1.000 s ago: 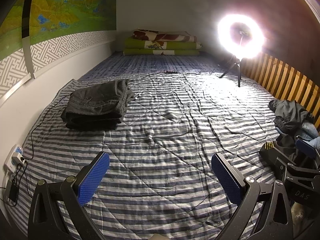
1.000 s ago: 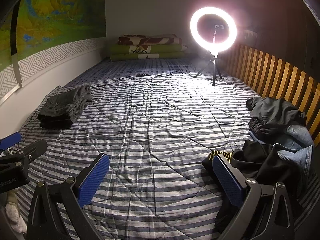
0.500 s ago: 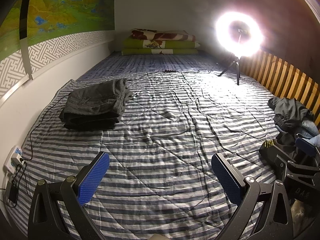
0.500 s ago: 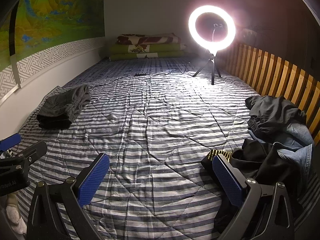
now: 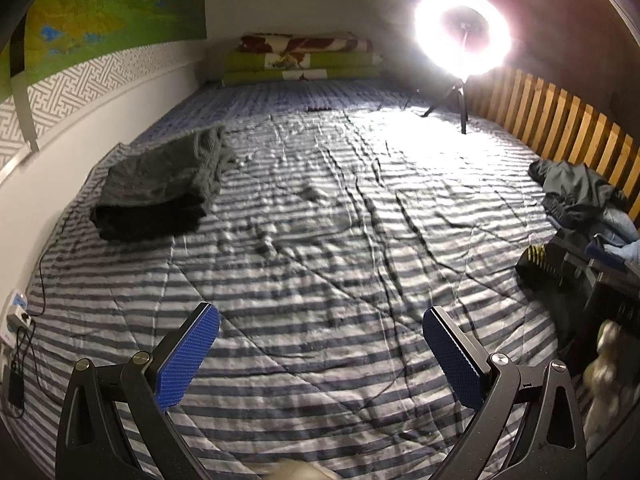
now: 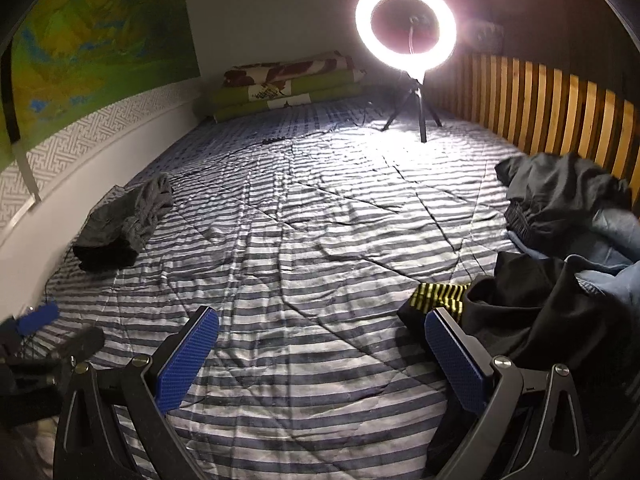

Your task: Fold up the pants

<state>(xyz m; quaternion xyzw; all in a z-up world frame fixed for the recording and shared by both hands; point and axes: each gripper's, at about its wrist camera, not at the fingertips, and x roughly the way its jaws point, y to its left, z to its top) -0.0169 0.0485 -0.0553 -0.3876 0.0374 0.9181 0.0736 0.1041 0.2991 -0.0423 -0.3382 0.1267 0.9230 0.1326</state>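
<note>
Left wrist view first: my left gripper [image 5: 318, 350] hung with its blue pads spread wide apart, nothing between them, above the striped bedcover [image 5: 320, 248]. Folded grey pants [image 5: 160, 190] lay near the wall on the left, well apart from the gripper. I saw a ring light [image 5: 462, 32] glaring at the far end.

Right wrist view: my right gripper [image 6: 320, 354] was likewise spread and empty. A heap of unfolded pants [image 6: 560, 264] lay just beside its right finger, against the wooden slats [image 6: 560, 116].
</note>
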